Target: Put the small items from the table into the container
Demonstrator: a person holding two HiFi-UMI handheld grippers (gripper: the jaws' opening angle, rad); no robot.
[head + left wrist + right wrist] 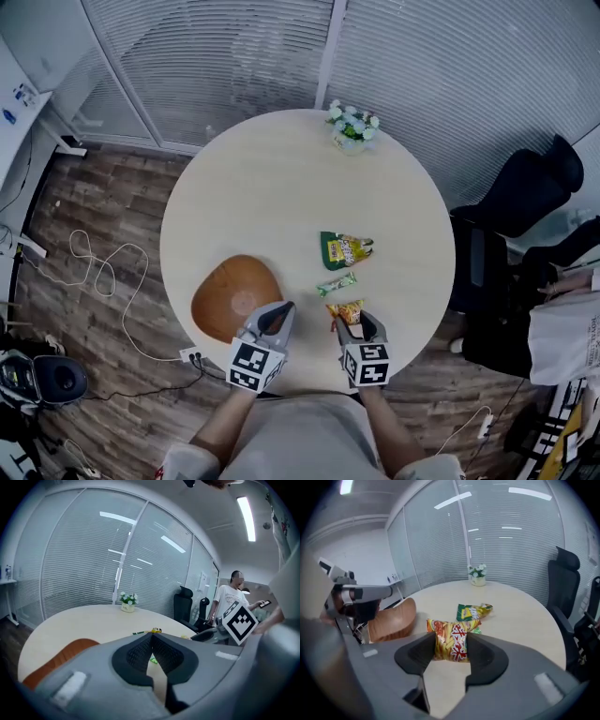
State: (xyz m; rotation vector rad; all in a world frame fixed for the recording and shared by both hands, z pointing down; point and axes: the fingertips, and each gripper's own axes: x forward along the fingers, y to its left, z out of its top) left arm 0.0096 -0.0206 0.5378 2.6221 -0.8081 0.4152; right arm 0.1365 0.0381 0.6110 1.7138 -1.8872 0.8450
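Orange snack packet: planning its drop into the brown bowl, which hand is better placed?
Right: the right tongs grip the packet; the left tongs, shut and empty, hover by the bowl.

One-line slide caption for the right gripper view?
Right gripper shut on an orange snack packet; wooden bowl at left, green packet beyond.

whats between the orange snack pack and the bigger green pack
A small green bar lies between the orange snack pack and the bigger green pack, clearest in the head view.
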